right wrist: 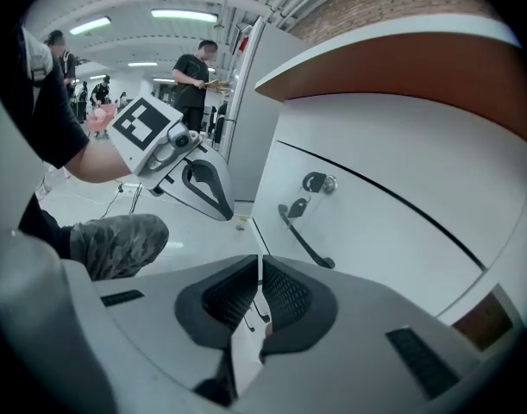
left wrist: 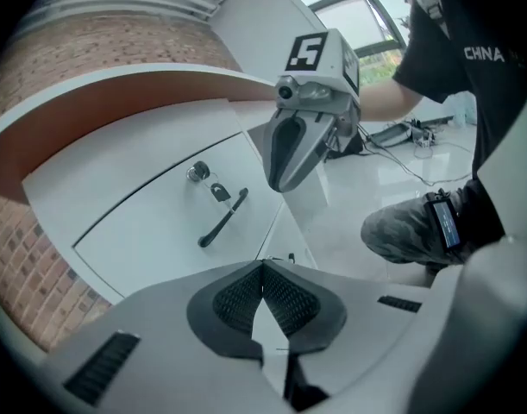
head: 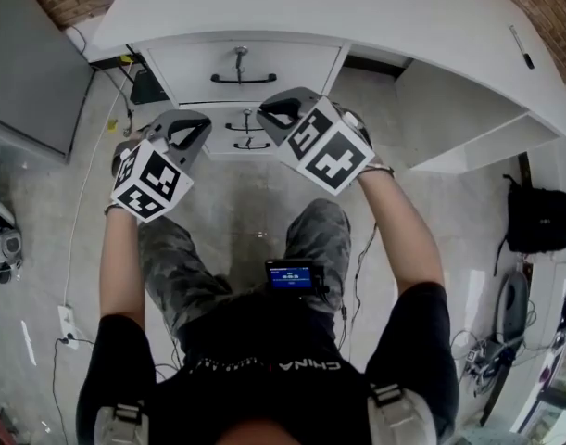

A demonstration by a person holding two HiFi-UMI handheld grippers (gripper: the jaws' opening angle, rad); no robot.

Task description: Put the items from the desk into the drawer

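Note:
The white desk [head: 357, 7] curves across the top of the head view, with a thin black pen [head: 521, 46] lying on its right part. Below it the top drawer [head: 301, 68] is closed, with a black handle [head: 243, 79] and a key in its lock [head: 240, 54]. A lower drawer handle [head: 251, 144] shows between the grippers. My left gripper [head: 192, 128] and right gripper [head: 281, 114] hover in front of the drawers, both shut and empty. In the left gripper view the pads [left wrist: 285, 300] meet before the handle [left wrist: 222, 218]. The right gripper's pads [right wrist: 285, 296] face the handle [right wrist: 304, 238].
A black backpack [head: 540, 219] and cables lie on the floor at right. A grey panel [head: 32, 63] stands at left, with a power strip [head: 68, 321] and a helmet [head: 0, 239] on the floor. People [right wrist: 194, 72] stand far behind. The person's knees are just below the grippers.

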